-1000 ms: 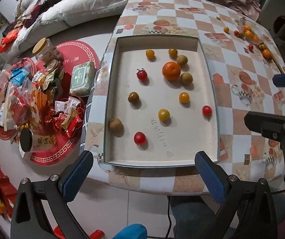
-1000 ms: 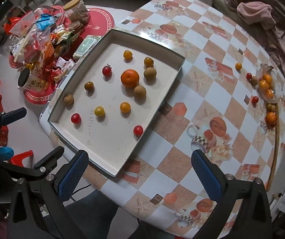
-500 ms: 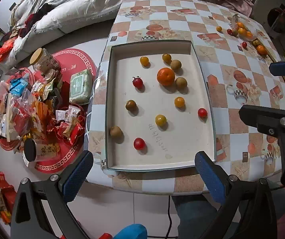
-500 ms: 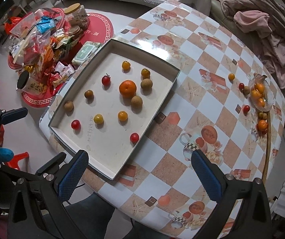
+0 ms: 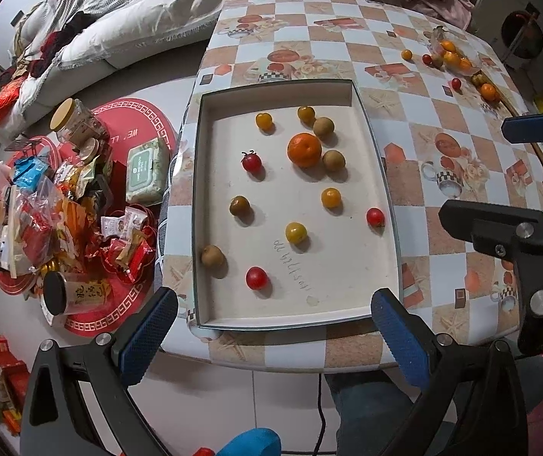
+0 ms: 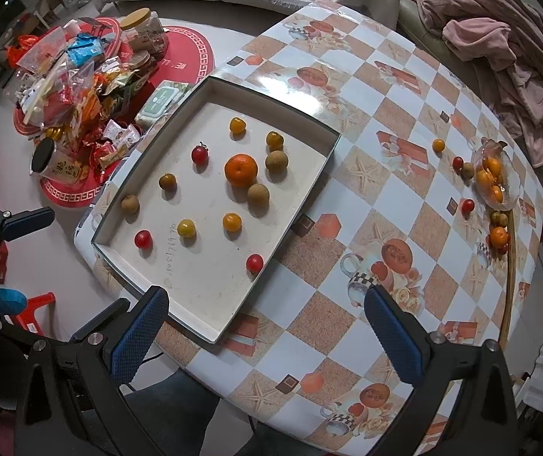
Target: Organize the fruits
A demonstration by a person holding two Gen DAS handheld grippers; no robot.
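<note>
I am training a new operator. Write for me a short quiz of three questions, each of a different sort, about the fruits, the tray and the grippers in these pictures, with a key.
1. True or false: the left gripper is shut on a red tomato.
2. Multiple choice: the big orange mandarin lies
A. in the white tray
B. on the bare checked table
C. between the fingers of the right gripper
3. Fill the gap: the red tomato nearest the tray's right wall lies ____ the tray.

Key:
1. False; its jaws stand wide open and hold nothing.
2. A.
3. Inside.
</note>
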